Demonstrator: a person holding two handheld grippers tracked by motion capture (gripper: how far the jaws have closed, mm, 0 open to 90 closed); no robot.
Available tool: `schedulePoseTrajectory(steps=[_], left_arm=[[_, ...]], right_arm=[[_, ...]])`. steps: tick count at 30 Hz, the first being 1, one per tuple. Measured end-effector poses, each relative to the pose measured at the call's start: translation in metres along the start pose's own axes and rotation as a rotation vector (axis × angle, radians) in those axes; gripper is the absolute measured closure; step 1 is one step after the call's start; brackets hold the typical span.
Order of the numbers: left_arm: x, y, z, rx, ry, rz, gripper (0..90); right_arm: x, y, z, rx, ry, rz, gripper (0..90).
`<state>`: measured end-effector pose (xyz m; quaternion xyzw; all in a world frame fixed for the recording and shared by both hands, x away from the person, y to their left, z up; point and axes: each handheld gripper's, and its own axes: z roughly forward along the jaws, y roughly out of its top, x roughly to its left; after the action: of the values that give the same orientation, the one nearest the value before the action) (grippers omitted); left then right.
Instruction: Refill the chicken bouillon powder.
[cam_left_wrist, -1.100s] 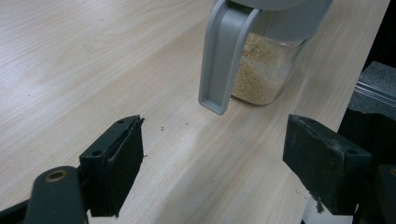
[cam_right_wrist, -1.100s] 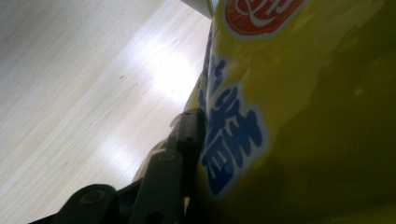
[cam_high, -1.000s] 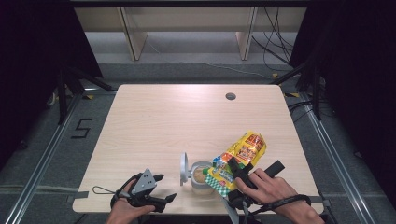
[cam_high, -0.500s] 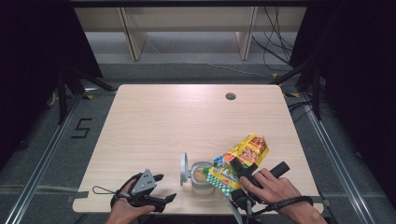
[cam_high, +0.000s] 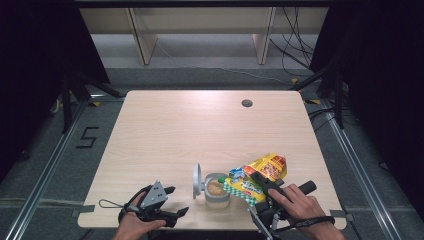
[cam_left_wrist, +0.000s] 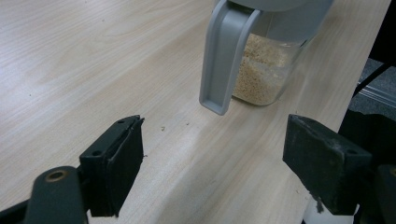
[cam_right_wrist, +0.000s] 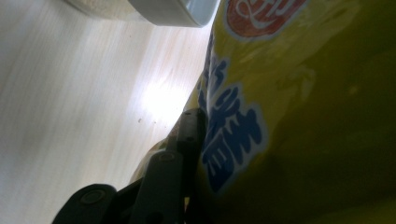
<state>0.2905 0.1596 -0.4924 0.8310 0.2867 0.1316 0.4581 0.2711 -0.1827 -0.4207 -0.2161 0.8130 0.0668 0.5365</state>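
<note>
The right gripper (cam_high: 261, 182) pinches a yellow snack bag (cam_high: 260, 175), tipped over the clear container (cam_high: 216, 190) (probably grain inside). The left gripper (cam_high: 172, 202), jaws spread, rests on the tabletop (cam_high: 200, 125) nearby.

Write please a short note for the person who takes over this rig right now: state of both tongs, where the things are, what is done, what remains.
Left tongs: open, holding nothing, low over the table near its front edge, left of the container.
Right tongs: shut on the yellow snack bag, tipped with its mouth at the container.
Container: clear, upright, near the front edge, grey lid flipped open, partly filled with pale grains.
Done: lid open, some grains in.
Left, probably: finish pouring, put the bag down, close the lid.
</note>
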Motion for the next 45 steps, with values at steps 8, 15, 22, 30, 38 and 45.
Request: schedulePoseTrajectory(steps=[8, 15, 22, 30, 38, 45], left_arm=[[-0.001, 0.0, -0.001, -0.003, 0.004, -0.02, 19.6], [-0.001, 0.001, -0.001, -0.005, -0.005, -0.017, 19.7], [0.0, 0.002, -0.002, -0.001, -0.003, 0.004, 19.6], [0.0, 0.002, -0.001, -0.005, -0.006, 0.005, 19.6], [-0.001, 0.002, -0.002, 0.008, -0.005, -0.012, 19.6], [-0.002, 0.002, -0.003, 0.002, 0.004, -0.019, 19.6]], right_arm=[[0.004, -0.01, 0.001, -0.043, 0.018, 0.109, 74.0], [0.006, -0.023, 0.002, -0.112, 0.049, 0.279, 74.6], [0.009, -0.041, 0.013, -0.174, 0.081, 0.428, 78.3], [0.013, -0.057, 0.024, -0.234, 0.104, 0.737, 81.6], [0.015, -0.073, 0.034, -0.298, 0.097, 0.954, 84.5], [0.022, -0.094, 0.04, -0.3, 0.058, 1.131, 85.5]])
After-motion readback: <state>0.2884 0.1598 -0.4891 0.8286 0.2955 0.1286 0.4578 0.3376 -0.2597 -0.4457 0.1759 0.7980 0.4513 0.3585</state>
